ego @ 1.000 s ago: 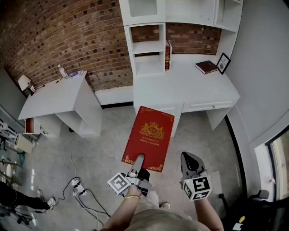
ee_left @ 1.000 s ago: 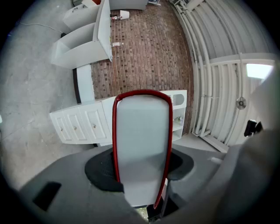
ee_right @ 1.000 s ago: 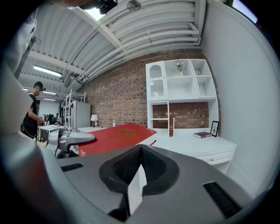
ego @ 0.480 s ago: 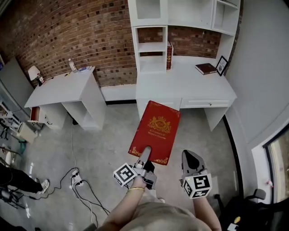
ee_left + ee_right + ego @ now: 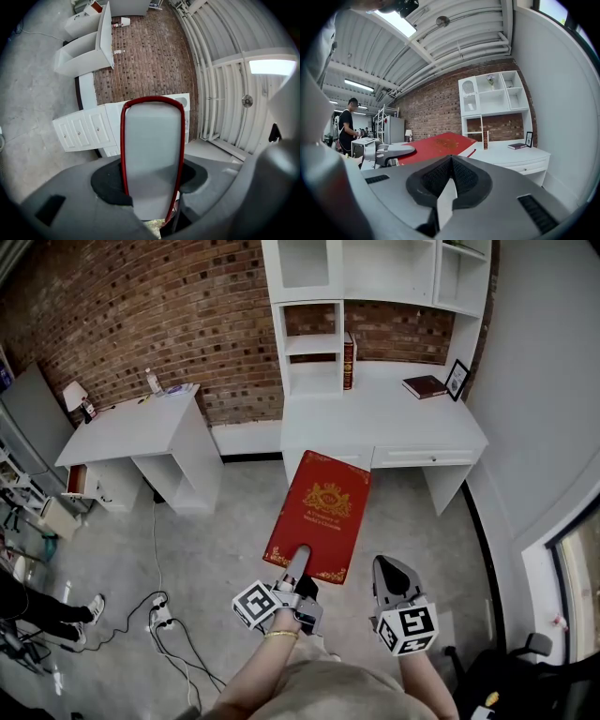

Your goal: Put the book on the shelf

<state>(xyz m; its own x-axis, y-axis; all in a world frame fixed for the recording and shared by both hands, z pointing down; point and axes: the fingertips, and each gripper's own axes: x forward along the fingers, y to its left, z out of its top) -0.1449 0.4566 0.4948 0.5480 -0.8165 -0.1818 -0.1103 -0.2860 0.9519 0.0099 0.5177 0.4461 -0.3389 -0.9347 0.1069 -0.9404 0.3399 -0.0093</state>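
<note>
A large red book (image 5: 319, 512) with a gold crest lies flat in the air, held by its near edge in my left gripper (image 5: 296, 566), which is shut on it. In the left gripper view the book (image 5: 152, 154) shows end-on, its grey pages framed by the red cover, clamped between the jaws. My right gripper (image 5: 390, 572) hangs to the right of the book, shut and empty; its jaws (image 5: 447, 185) meet with nothing between them. Ahead stands the white desk (image 5: 384, 423) with its white shelf unit (image 5: 314, 345).
A red book (image 5: 349, 359) stands upright beside the shelf, and a dark book (image 5: 424, 385) and a picture frame (image 5: 457, 381) sit on the desk's right. A second white desk (image 5: 127, 427) is at left. Cables (image 5: 159, 620) lie on the floor. A person (image 5: 347, 126) stands far left.
Both grippers and the red book have moved a little toward the desk, with the view following. The grip on the book is unchanged.
</note>
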